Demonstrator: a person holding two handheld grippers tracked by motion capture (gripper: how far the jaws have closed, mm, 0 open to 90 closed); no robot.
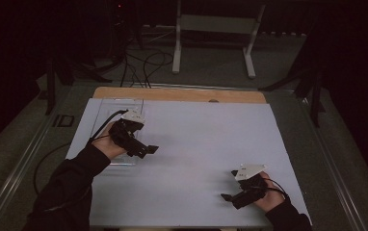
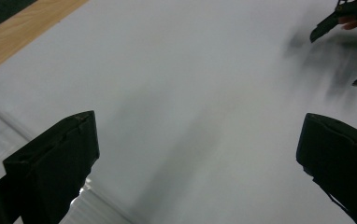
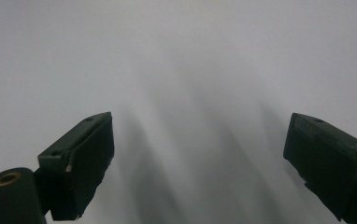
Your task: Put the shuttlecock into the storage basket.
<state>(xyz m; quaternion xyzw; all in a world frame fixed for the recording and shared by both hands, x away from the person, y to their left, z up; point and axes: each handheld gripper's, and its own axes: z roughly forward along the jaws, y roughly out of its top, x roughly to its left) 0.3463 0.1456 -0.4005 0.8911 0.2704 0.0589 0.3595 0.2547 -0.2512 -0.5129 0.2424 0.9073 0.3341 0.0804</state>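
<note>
High view: my left gripper [image 1: 146, 150] hangs over the left part of the white sheet [image 1: 201, 139] that covers the table, its jaws pointing toward the middle; my right gripper [image 1: 230, 185] sits near the sheet's front right corner, jaws pointing left. A grey three-cornered plate tops each gripper, and a cable trails from each along the dark sleeve. I read no brand, label or writing on the grippers, the sheet or the table.

Left gripper view: the jaws stand spread wide, nothing between them but bare white sheet [image 2: 190, 93]. The right gripper [image 2: 342, 51] shows at the top right, cut off by the frame edge and blurred, so I cannot make out its fingertips clearly. A strip of wooden table edge [image 2: 22, 30] shows at the upper left.

Right gripper view: the jaws are likewise spread wide and hold nothing, above plain sheet [image 3: 186, 70] marked by soft shadows.

A clear, flat tray [image 1: 119, 107] lies on the sheet's far left, partly hidden beneath my left hand [image 1: 107, 144]; its outline is faint and I cannot tell whether it holds anything. The floor and frames beyond the table are too dark to make out.
</note>
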